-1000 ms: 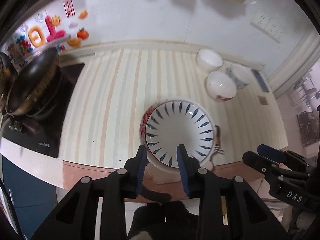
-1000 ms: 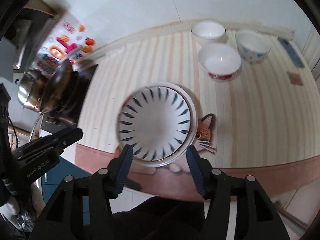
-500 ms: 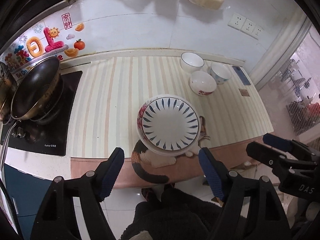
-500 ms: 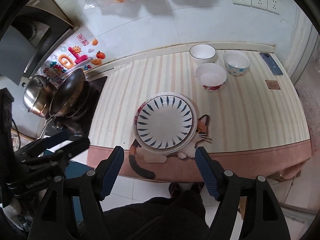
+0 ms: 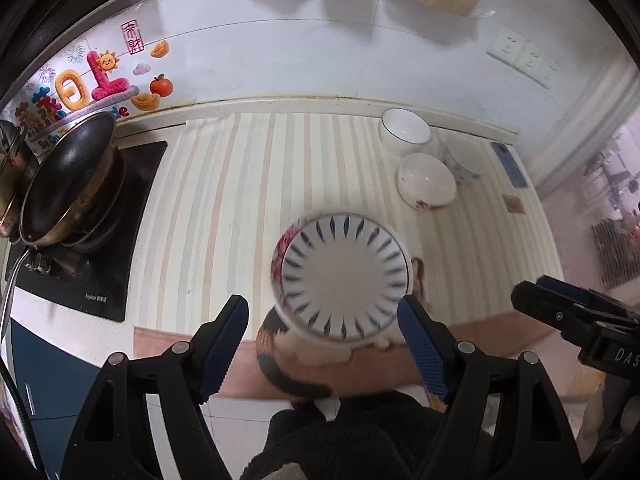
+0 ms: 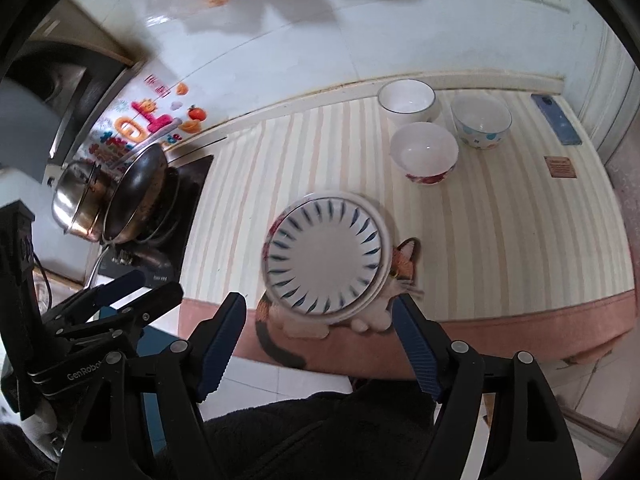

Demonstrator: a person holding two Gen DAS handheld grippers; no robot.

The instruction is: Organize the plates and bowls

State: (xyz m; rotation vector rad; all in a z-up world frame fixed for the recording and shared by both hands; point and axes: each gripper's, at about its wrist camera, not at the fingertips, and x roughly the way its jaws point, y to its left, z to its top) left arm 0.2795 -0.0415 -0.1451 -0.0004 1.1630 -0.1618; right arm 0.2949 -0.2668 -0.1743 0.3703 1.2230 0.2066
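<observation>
The left gripper [image 5: 324, 340] is seen with its jaws spread wide and nothing pressed between them; they have just been opening, and the stacked plates [image 5: 342, 276] lie beyond and below the fingertips, not gripped. The stack, a blue-leaf plate [image 6: 325, 255] on top of a red-flowered plate [image 5: 280, 250] whose rim shows at the left, is set near the front edge of the worktop [image 5: 224, 200], partly over a cat picture printed on the cloth [image 6: 404, 268].

Further right and towards the back edge, three bowls are grouped close together: a plain white bowl [image 6: 406, 100] nearest the wall, a red-patterned bowl [image 6: 424, 154] in front of it, and a dotted bowl [image 6: 482, 120] beside them towards the right corner.

The right gripper [image 6: 318, 338] is likewise held wide, empty, just opened, with the plates ahead of it.

The bowls are judged to be next. They lie ahead and to the right of both pairs of jaws, so the right gripper appears nearer. No long axis is offered by a round bowl; a rim would have to be straddled from above.
</observation>
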